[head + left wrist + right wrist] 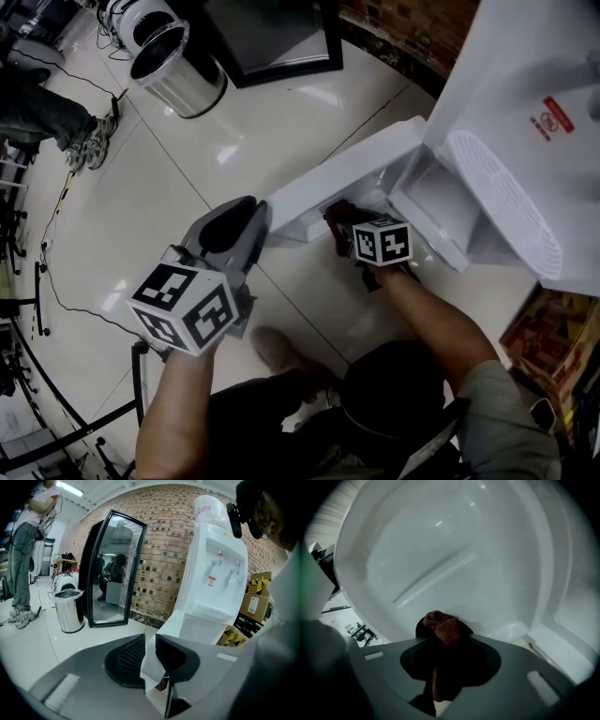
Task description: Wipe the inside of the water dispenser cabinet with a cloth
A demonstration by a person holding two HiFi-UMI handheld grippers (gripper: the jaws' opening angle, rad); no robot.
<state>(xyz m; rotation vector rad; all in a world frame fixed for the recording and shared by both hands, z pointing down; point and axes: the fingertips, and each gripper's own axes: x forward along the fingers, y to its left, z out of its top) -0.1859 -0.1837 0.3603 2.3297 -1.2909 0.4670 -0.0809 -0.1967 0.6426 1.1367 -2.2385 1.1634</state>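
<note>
The left tool (258,220) (150,660) has its jaws nearly together, pinching the free edge of the white cabinet door (347,173) (171,625), which stands swung out from the foot of the water dispenser (525,112) (215,573). The right tool (339,223) (445,644) is clamped on a bunched reddish-brown cloth (339,212) (445,625); the cloth fills the gap between the jaws and bulges past their tips. In the right gripper view the tool points into the cabinet interior (454,550), a smooth white cavity with rounded corners, a shallow raised ridge across its back wall and a stepped ledge at lower right. The cloth lies low in this cavity, close to the back wall; whether it touches cannot be told. In the head view the opening is bounded by the door on the left and the dispenser body on the right, with the right tool at its mouth. Pale tiled floor (187,178) lies open to the left, as far as a steel bin (178,66) (68,611) and a black-framed mirror (272,37) (110,569). Cardboard boxes (553,328) (255,604) stand near the dispenser's far side
</note>
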